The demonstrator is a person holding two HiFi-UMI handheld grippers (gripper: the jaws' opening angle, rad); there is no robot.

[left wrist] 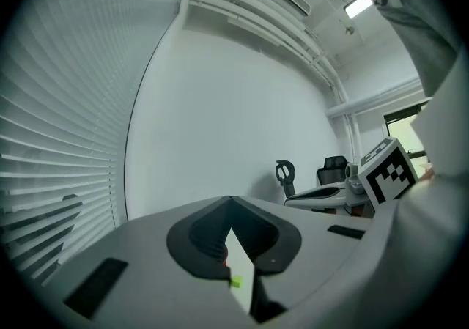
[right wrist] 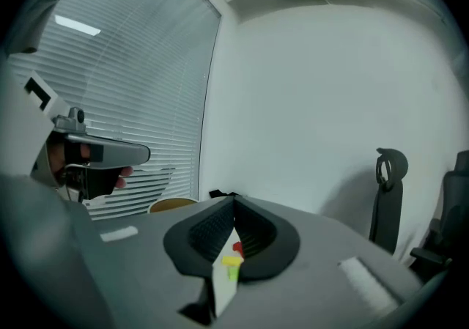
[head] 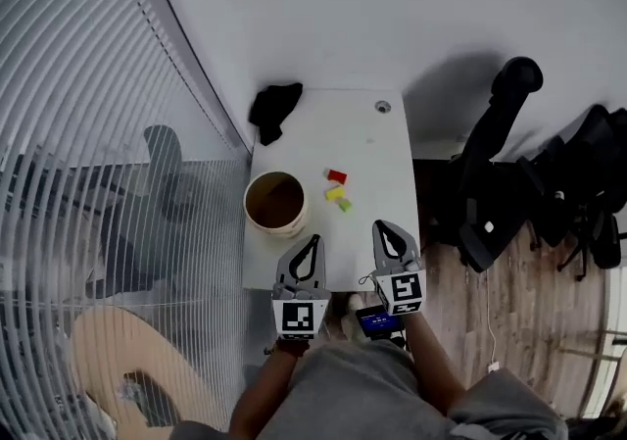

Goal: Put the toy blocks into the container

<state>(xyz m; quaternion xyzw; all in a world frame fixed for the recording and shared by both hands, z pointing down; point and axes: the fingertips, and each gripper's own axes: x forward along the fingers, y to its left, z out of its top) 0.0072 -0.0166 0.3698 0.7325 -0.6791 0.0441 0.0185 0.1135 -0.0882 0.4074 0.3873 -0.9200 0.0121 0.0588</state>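
Note:
On the white table (head: 372,144) lie three small blocks: red (head: 337,175), yellow (head: 334,193) and green (head: 344,204). Left of them stands a round cream container (head: 275,203) with a brown inside. My left gripper (head: 313,240) hovers at the table's near edge, just in front of the container, its jaws shut and empty. My right gripper (head: 382,226) is beside it, in front of the blocks and also shut on nothing. In the right gripper view the red block (right wrist: 237,248), yellow block (right wrist: 232,262) and green block (right wrist: 232,273) show through the gap behind the jaws.
A black cloth (head: 274,107) lies at the table's far left corner, and a cable grommet (head: 382,107) sits at the far right. Black office chairs (head: 490,164) stand to the right of the table. Window blinds (head: 88,85) run along the left.

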